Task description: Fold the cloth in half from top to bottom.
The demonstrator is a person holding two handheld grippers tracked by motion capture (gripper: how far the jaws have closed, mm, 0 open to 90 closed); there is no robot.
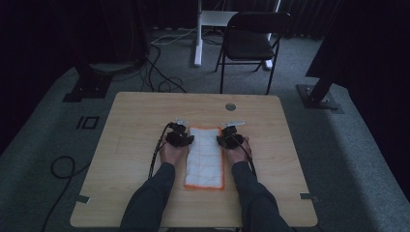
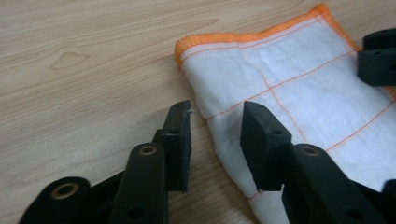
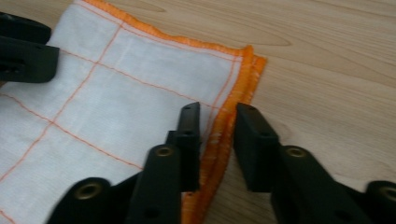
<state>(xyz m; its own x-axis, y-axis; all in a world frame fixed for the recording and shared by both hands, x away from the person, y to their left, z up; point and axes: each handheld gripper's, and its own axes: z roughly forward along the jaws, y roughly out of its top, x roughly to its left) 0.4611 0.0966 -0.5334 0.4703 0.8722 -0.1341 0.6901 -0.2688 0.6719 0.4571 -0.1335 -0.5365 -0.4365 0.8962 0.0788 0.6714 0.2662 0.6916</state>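
A white cloth (image 1: 205, 157) with an orange hem and thin orange grid lines lies folded into a long strip in the middle of the wooden table (image 1: 135, 125). My left gripper (image 1: 188, 139) rests at the strip's far left corner. In the left gripper view its jaws (image 2: 217, 109) stand apart astride the cloth's (image 2: 289, 60) side edge, pads not pressing. My right gripper (image 1: 223, 140) sits at the far right corner. In the right gripper view its jaws (image 3: 218, 109) stand apart with the doubled orange hem (image 3: 233, 102) lying flat between them.
A round grommet (image 1: 230, 107) is set in the table behind the cloth. A black folding chair (image 1: 251, 41) and a white desk leg (image 1: 198, 34) stand beyond the table. Cables (image 1: 159, 77) lie on the carpet.
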